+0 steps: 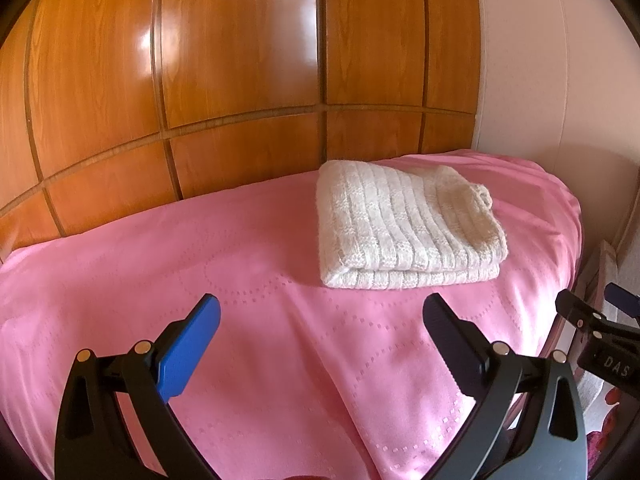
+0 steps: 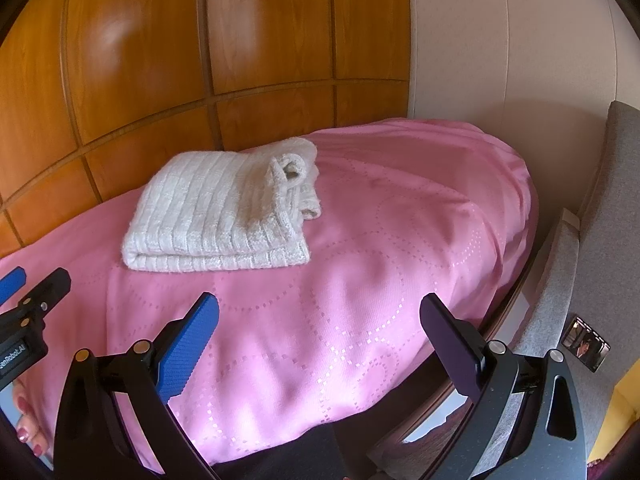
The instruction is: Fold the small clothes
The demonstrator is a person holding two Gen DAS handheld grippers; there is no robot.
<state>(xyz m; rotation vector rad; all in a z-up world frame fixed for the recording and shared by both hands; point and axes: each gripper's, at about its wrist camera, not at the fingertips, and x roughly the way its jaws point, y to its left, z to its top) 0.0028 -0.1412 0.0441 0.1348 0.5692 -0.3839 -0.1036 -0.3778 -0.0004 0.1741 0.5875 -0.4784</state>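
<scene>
Left hand-held gripper [image 1: 320,320]: one, two fingers spread wide, nothing between them; one finger carries a blue ribbed pad [image 1: 188,350], the other a dark pad [image 1: 454,346]. It hangs above the near part of the pink bedspread [image 1: 240,280], clear of the cloth. In the right wrist view it shows at the left edge [image 2: 24,292], only partly in frame.

Right hand-held gripper [image 2: 320,320]: one, fingers likewise spread wide and holding nothing; blue pad [image 2: 188,350] on one finger, dark pad [image 2: 450,346] on the other. It hangs over the near edge of the bedspread [image 2: 360,280]. In the left wrist view its tip shows at the right edge [image 1: 592,312].

Knitted garment [image 1: 408,228]: one, cream-white, ribbed knit, slightly fuzzy. Folded into a compact rectangle of stacked layers, folded edge toward the cameras. On its right end a loose rolled cuff or collar [image 2: 290,170] sticks up and a smaller flap juts out sideways. It lies on the far half of the bed, near the wooden panelling [image 1: 240,60], well apart from both grippers [image 2: 224,212].

Bedspread: one, pink, with dotted circle pattern, lightly wrinkled.

Wooden panelling: glossy orange-brown, divided by grooves, behind the bed.

Hand [image 2: 28,424]: part of one, painted nails, lower left corner of the right wrist view.

Grey upholstered piece [image 2: 592,248]: one, right of the bed.
</scene>
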